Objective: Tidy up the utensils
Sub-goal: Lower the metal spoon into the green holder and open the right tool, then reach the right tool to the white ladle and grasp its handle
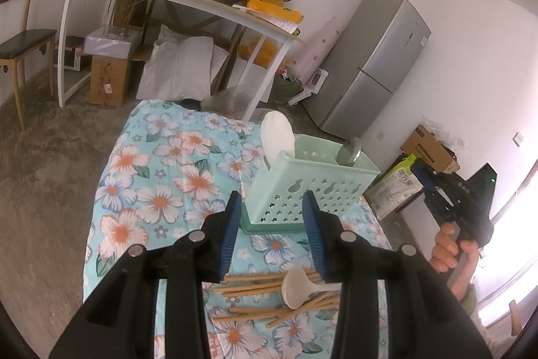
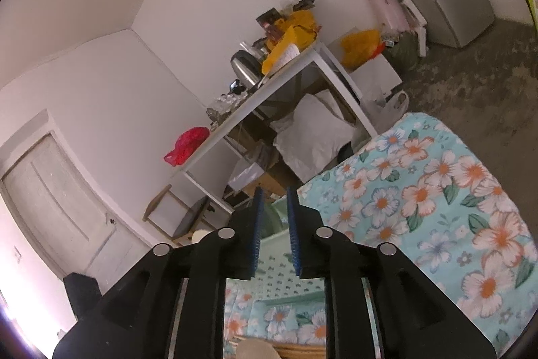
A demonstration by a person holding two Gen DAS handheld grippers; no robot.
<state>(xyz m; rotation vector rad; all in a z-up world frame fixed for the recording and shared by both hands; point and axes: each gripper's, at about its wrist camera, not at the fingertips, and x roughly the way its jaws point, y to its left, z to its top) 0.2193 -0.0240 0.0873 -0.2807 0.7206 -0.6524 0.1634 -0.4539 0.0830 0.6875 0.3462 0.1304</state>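
Chopsticks [image 1: 269,295] and white spoon [image 1: 297,286] lie loose on my floral cloth [image 1: 161,177], near the green caddy [image 1: 302,187]. Left gripper [image 1: 272,234] apart, empty; right gripper [image 2: 274,231] narrowly apart, empty.

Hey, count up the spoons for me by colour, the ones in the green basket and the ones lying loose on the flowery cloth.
White spoons: 2, one standing in the green basket at, one lying on the chopsticks at.
Metal spoons: 1, standing in the basket.
Total: 3 spoons.
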